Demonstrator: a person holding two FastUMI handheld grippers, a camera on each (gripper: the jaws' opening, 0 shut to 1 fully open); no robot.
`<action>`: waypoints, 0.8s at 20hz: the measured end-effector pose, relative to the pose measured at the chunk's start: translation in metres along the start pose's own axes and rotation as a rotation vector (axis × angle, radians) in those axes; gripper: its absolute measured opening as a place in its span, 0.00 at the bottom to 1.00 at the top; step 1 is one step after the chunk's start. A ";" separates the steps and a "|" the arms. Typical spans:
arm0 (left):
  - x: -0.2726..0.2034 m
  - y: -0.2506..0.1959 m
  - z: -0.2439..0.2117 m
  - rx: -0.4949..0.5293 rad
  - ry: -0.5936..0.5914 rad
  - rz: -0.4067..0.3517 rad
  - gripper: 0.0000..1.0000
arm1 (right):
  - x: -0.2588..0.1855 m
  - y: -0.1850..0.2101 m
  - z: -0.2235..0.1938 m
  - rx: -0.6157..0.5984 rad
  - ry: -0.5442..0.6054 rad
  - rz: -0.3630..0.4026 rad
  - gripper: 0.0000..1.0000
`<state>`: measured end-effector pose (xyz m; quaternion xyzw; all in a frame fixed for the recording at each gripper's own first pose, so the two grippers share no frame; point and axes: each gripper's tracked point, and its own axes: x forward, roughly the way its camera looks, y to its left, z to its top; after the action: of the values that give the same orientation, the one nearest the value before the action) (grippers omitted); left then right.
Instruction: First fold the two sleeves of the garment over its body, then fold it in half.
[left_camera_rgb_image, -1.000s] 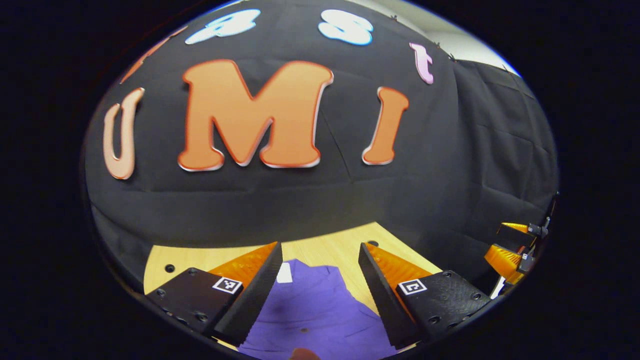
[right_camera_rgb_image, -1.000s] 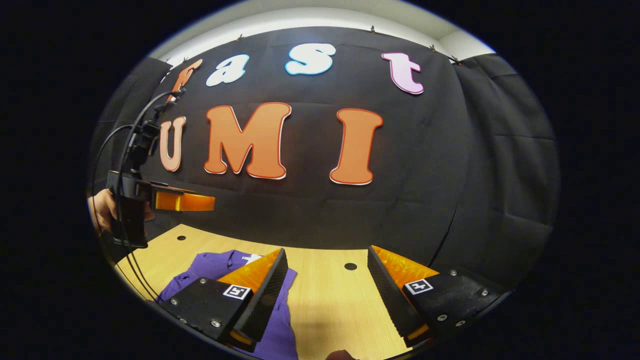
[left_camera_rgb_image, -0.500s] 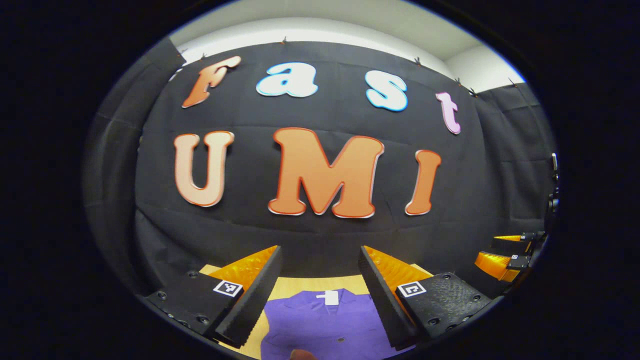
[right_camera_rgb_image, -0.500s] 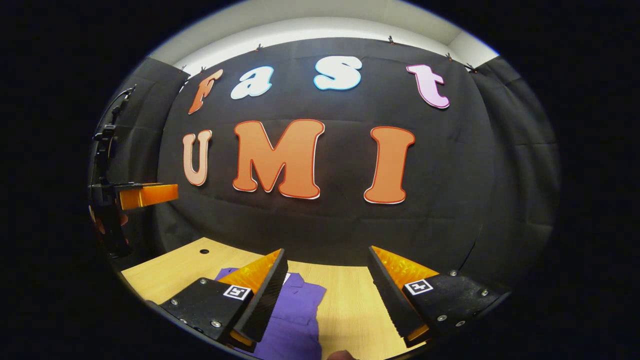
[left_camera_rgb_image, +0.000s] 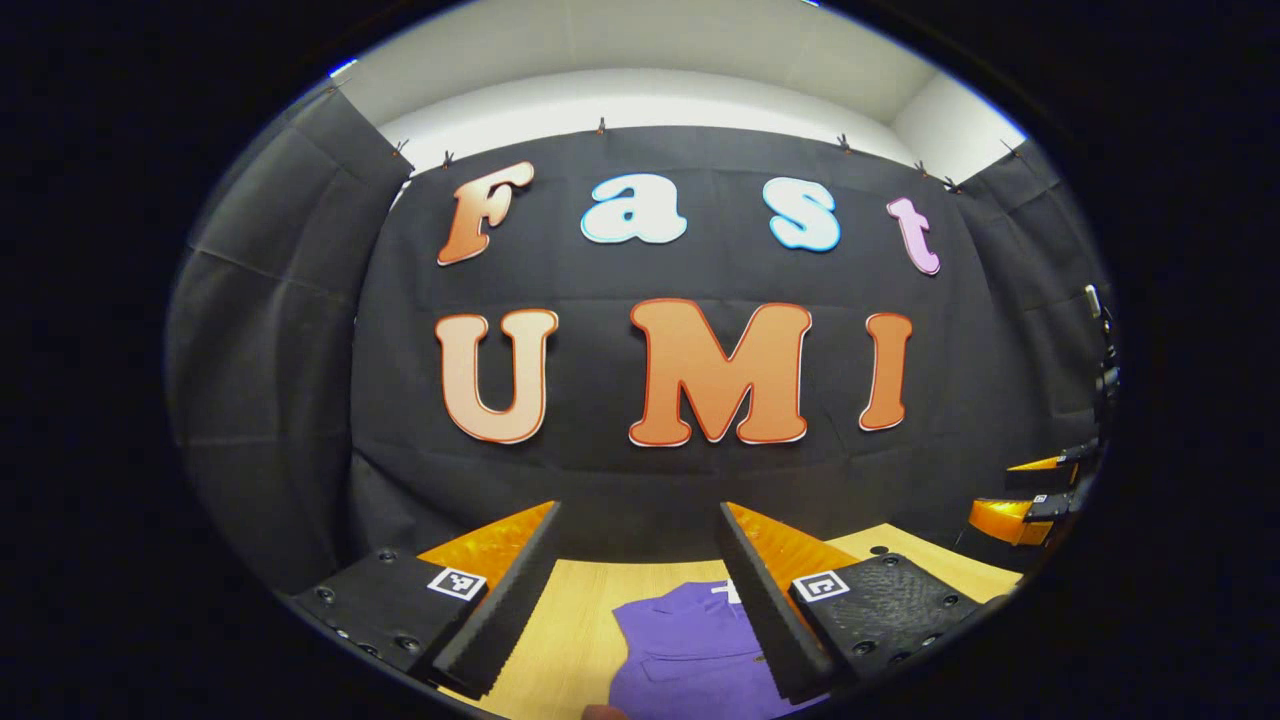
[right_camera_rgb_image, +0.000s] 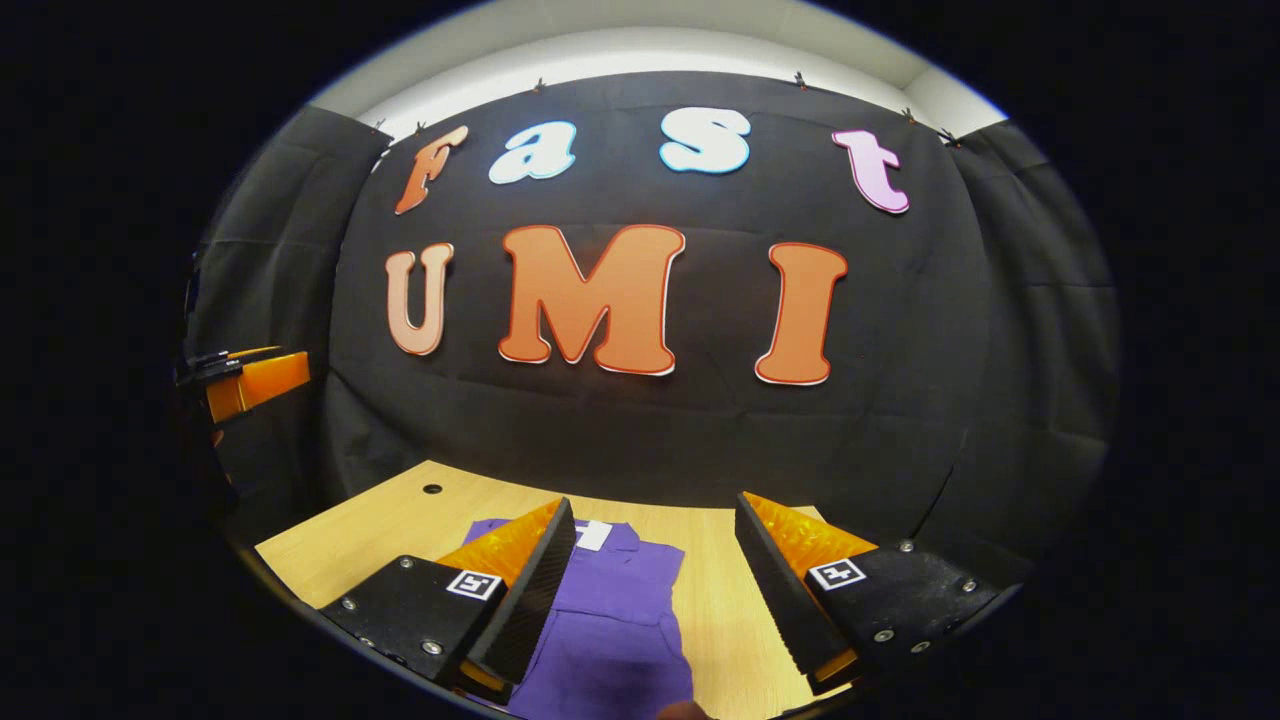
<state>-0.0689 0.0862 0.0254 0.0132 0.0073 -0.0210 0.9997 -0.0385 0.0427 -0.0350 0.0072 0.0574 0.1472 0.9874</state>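
A purple garment (left_camera_rgb_image: 685, 650) lies folded flat on the wooden table (left_camera_rgb_image: 585, 620), its collar with a white tag toward the wall. In the left gripper view my left gripper (left_camera_rgb_image: 640, 590) hangs open above the table, the garment below and to the right of its gap. In the right gripper view the garment (right_camera_rgb_image: 610, 625) lies beneath my right gripper (right_camera_rgb_image: 655, 590), which is open with nothing between its fingers. The right gripper (left_camera_rgb_image: 1030, 495) shows at the far right of the left gripper view. The left gripper (right_camera_rgb_image: 245, 380) shows at the far left of the right gripper view.
The black cloth wall stands close behind the table's far edge. Small round holes (right_camera_rgb_image: 432, 489) dot the tabletop (right_camera_rgb_image: 380, 525). Bare wood lies to the left of the garment and to its right.
Both grippers have risen and drawn back from the garment, tilting up toward the wall. In the left gripper view the garment slid right and lower. Both stayed open.
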 end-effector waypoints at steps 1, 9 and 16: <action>-0.009 -0.002 -0.009 0.010 0.028 -0.011 0.95 | -0.003 0.002 -0.008 0.005 0.027 -0.003 0.95; -0.061 -0.009 -0.115 0.029 0.262 -0.067 0.95 | -0.044 0.009 -0.088 0.072 0.230 -0.018 0.96; -0.095 -0.019 -0.226 0.008 0.548 -0.101 0.95 | -0.069 -0.005 -0.205 0.106 0.524 -0.042 0.97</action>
<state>-0.1677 0.0773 -0.1994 0.0220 0.2777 -0.0663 0.9581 -0.1263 0.0175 -0.2308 0.0194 0.3190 0.1205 0.9399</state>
